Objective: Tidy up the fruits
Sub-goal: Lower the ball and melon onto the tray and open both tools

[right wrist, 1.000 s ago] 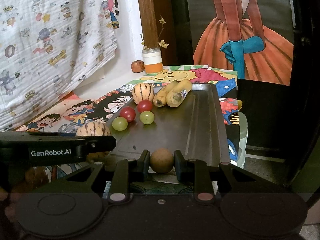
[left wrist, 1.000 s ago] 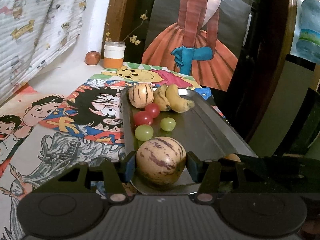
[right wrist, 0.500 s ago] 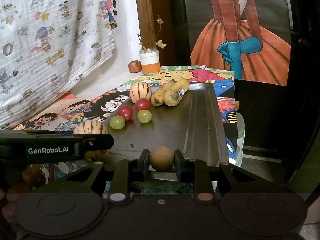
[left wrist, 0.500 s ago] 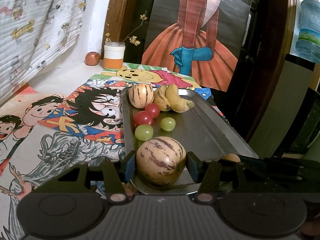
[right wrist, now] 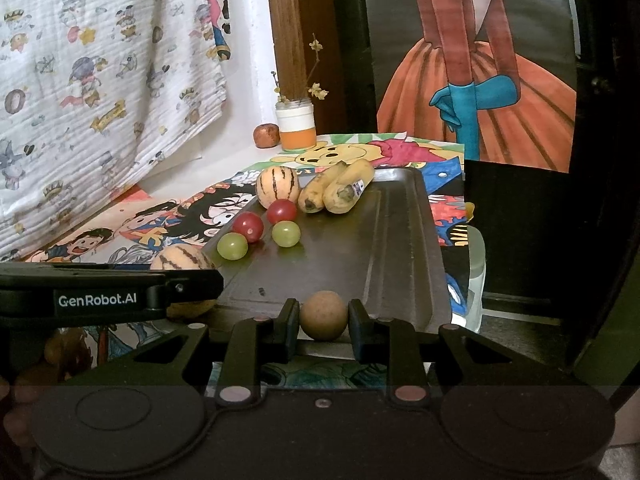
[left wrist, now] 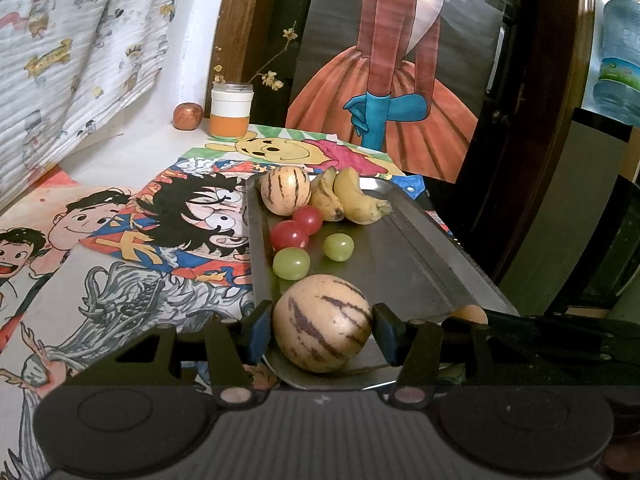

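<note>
**Two fruits held at the near edge of the metal tray**

The left gripper (left wrist: 322, 326) is clamped on a striped melon (left wrist: 322, 322), both pads pressed to its sides, and the melon sits over the near left corner of the metal tray (left wrist: 400, 264). The right gripper (right wrist: 323, 316) is closed around a small round brown fruit (right wrist: 323, 315) at the tray's near edge, right of the melon; its pads sit against or just beside the fruit's sides.

Farther along the tray from the melon lie two green grapes (left wrist: 291, 263), then two red cherry tomatoes (left wrist: 289, 235) touching each other. At the tray's far left corner a second striped melon (left wrist: 285, 192) stands, with two bananas (left wrist: 348, 199) just beside it to the right, one bearing a small sticker.

The tray rests on cartoon drawings (left wrist: 180, 216) spread over a white table. Beyond the tray's far end stand a white and orange jar (left wrist: 231, 110) holding a flowering twig and a reddish fruit (left wrist: 188, 116) beside it. A printed cloth (right wrist: 100, 60) hangs to the left of the tray
</note>
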A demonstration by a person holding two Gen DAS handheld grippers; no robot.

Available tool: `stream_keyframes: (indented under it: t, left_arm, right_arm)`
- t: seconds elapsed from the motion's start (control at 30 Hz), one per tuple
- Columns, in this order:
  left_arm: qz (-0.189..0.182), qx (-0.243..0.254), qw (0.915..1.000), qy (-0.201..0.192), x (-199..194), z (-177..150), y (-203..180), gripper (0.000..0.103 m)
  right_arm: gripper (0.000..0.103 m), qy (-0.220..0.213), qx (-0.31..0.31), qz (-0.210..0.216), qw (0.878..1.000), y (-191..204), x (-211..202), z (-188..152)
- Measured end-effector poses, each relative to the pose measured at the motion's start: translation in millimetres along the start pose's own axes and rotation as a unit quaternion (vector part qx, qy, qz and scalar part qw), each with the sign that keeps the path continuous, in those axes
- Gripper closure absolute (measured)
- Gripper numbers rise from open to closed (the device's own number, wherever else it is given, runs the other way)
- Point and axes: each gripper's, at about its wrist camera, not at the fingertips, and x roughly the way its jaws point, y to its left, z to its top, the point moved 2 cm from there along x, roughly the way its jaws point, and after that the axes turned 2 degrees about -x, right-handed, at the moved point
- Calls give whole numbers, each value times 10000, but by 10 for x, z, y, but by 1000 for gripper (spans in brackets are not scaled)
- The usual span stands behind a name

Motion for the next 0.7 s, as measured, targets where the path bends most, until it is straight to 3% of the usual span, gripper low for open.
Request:
stream_keyframes:
  t: [0.53, 0.7]
  left_arm:
    - [-1, -30, 10000, -14, -15, -5, 12, 44]
    - [37, -83, 9999, -50, -37, -9, 41, 36]
  right_arm:
    - [74, -64, 76, -27, 9999, -13, -51, -12]
    - [71, -76, 89, -35, 9999, -16, -58, -12]
